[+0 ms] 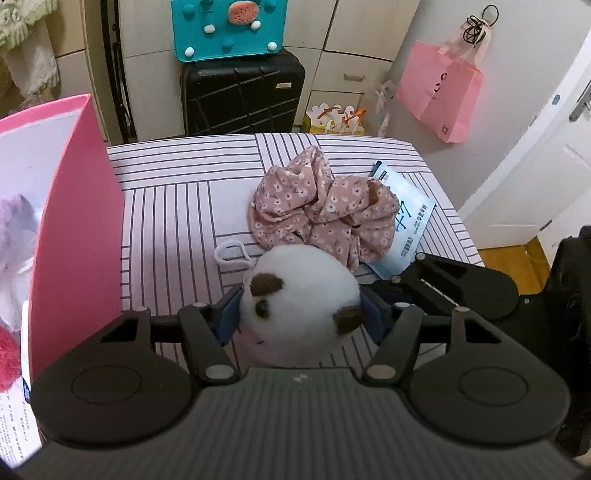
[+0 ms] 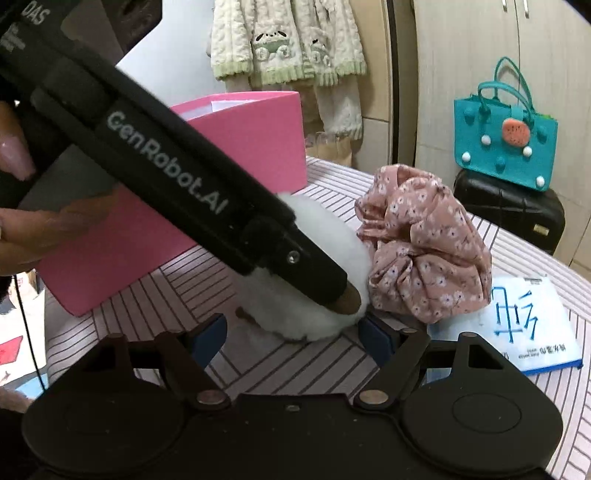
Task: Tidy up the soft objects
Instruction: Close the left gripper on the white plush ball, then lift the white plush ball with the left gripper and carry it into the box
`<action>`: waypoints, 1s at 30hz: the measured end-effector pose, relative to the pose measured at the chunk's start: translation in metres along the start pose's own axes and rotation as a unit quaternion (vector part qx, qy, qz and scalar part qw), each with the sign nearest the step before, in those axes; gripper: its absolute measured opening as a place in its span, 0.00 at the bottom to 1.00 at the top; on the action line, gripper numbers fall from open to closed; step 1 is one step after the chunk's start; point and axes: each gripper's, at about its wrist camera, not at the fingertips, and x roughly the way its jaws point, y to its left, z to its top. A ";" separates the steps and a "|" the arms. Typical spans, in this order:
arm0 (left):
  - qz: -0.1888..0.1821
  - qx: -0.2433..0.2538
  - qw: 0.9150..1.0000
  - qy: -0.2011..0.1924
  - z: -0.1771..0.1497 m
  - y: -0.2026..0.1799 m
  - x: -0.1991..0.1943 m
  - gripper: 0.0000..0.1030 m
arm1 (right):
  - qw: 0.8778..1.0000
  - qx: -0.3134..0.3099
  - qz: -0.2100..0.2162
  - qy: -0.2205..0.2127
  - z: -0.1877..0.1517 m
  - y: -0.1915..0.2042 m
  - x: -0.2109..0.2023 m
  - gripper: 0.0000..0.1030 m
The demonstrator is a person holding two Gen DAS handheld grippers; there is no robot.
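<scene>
Between blue pads, white brown-eared plush

My left wrist camera looks steeply down, close over the striped table; my right one sits lower, facing left across it. Both share the floral scrunchie.

A lived-in bedroom at home. A striped sheet covers the bed, a black suitcase stands against cream wardrobe doors with a teal felt handbag on top, a pink paper bag hangs on the wall, and a knitted cardigan hangs nearby.
</scene>
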 end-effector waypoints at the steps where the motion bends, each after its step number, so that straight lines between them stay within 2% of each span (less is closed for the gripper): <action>1: 0.000 -0.002 1.000 -0.001 0.000 0.000 0.001 0.61 | 1.000 -0.004 -0.004 -0.001 0.000 0.001 0.001 0.77; 8: -0.005 -0.031 0.999 -0.004 -0.008 0.004 -0.004 0.59 | 0.999 -0.026 -0.028 -0.014 -0.004 0.014 -0.002 0.72; 16: -0.027 -0.065 0.998 0.006 -0.025 0.007 -0.016 0.59 | 0.999 -0.028 -0.032 -0.007 -0.011 0.038 -0.020 0.71; 24: -0.057 -0.056 0.996 0.034 -0.035 0.006 -0.032 0.59 | 0.999 -0.022 -0.024 0.004 -0.013 0.056 -0.039 0.72; 30: -0.074 -0.033 0.994 0.069 -0.041 0.004 -0.042 0.59 | 0.999 -0.004 -0.001 0.044 -0.010 0.068 -0.049 0.72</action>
